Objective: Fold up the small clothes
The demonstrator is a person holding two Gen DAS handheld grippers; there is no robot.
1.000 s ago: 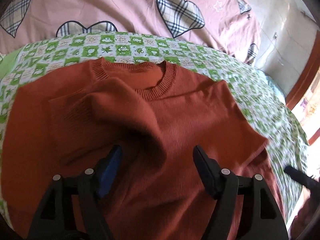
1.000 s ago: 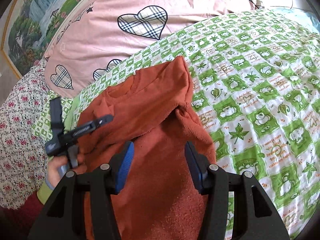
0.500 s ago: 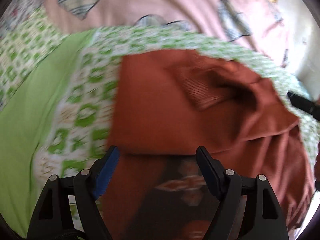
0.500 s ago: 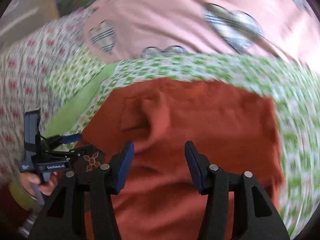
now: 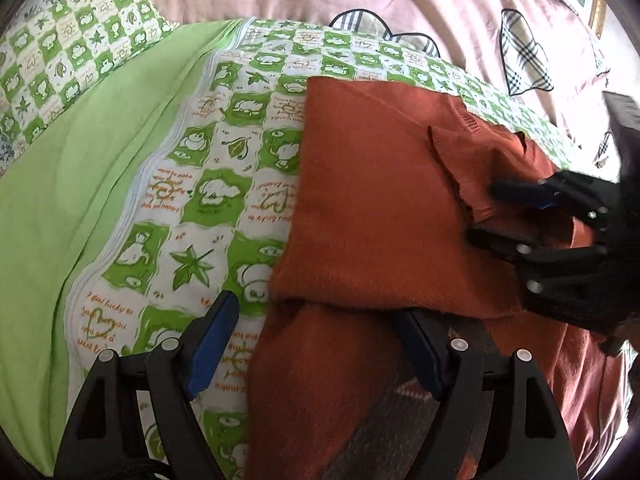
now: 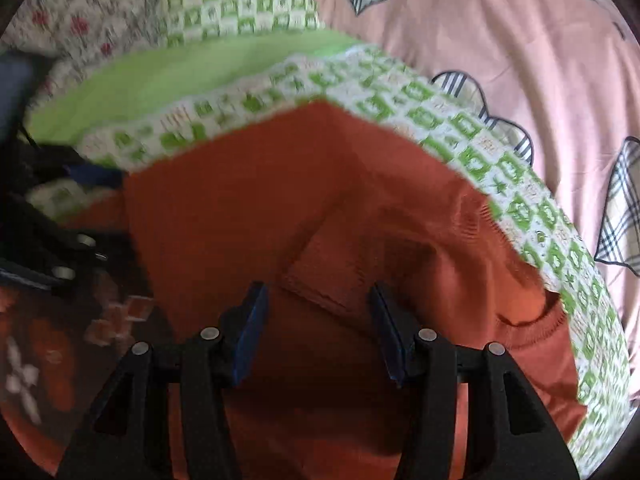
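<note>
A rust-orange knit sweater (image 5: 380, 200) lies partly folded on the green-and-white checked bed cover (image 5: 208, 184). My left gripper (image 5: 316, 344) is open, straddling the sweater's left folded edge near its hem. My right gripper (image 6: 316, 328) is open, low over the folded sleeve cuff (image 6: 332, 272) in the middle of the sweater (image 6: 248, 208). The right gripper also shows in the left wrist view (image 5: 504, 212), open over the sleeve. The sweater's collar (image 6: 532, 320) is at the right in the right wrist view. A dark patterned part of the sweater (image 5: 400, 420) shows near the hem.
A pink quilt with plaid hearts (image 5: 400, 0) lies behind the sweater. A plain light-green sheet (image 5: 92, 140) and a checked pillow (image 5: 60, 32) are to the left. A floral fabric (image 6: 80, 20) is at the far left in the right wrist view.
Both grippers swung left across the sweater. The left one moved from the sweater's middle to its left edge; the right one came over the folded sleeve. Both stayed open.
</note>
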